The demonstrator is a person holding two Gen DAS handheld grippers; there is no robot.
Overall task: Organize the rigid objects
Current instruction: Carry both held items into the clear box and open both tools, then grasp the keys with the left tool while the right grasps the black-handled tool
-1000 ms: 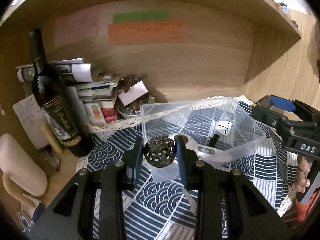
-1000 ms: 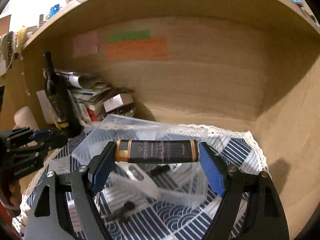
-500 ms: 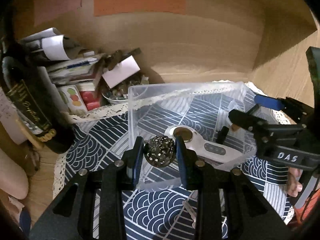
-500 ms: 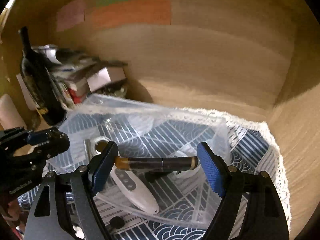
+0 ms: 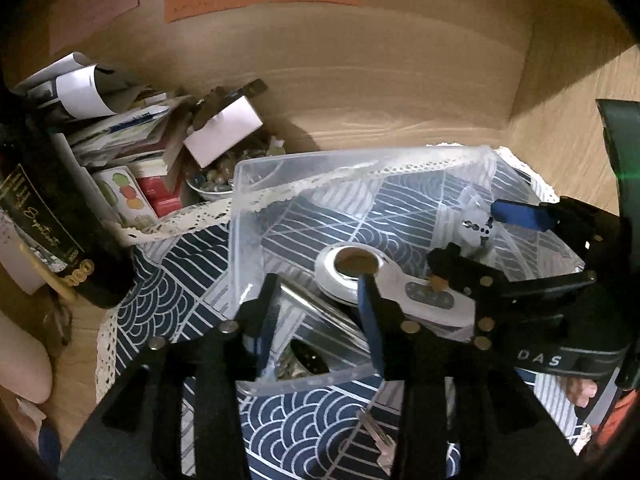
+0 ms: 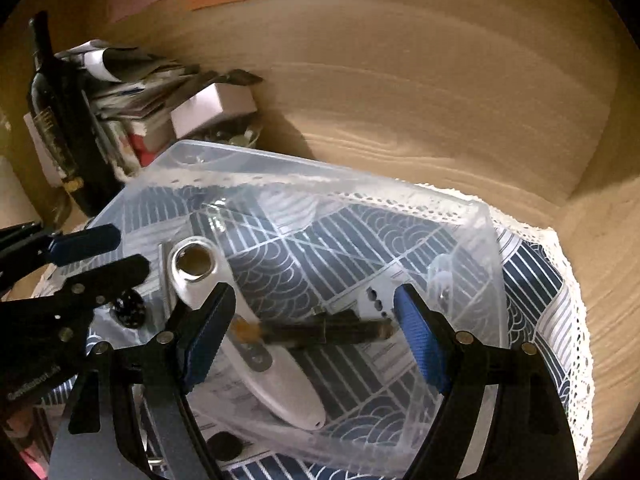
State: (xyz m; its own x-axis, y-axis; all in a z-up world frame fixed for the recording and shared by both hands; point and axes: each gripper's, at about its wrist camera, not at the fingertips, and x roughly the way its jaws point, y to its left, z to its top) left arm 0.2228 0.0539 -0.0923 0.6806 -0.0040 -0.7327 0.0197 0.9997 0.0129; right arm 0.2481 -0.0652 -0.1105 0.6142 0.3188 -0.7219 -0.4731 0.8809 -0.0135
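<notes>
A clear plastic bin sits on a blue wave-pattern cloth. In it lie a white handheld device, a white die and a dark perforated ball. My left gripper is open above the bin's near corner, with the ball lying below it. My right gripper is open over the bin; a dark tube with gold ends lies blurred between its fingers, in the bin. The right gripper also shows in the left wrist view.
A dark wine bottle stands at the left. Behind it are stacked papers and boxes and a bowl of small items. A key lies on the cloth in front of the bin. Wooden shelf walls enclose the back and right.
Both grippers have moved down over the bin and opened. The left one let go of the perforated ball and the right one let go of the dark tube; both now lie in the bin.
</notes>
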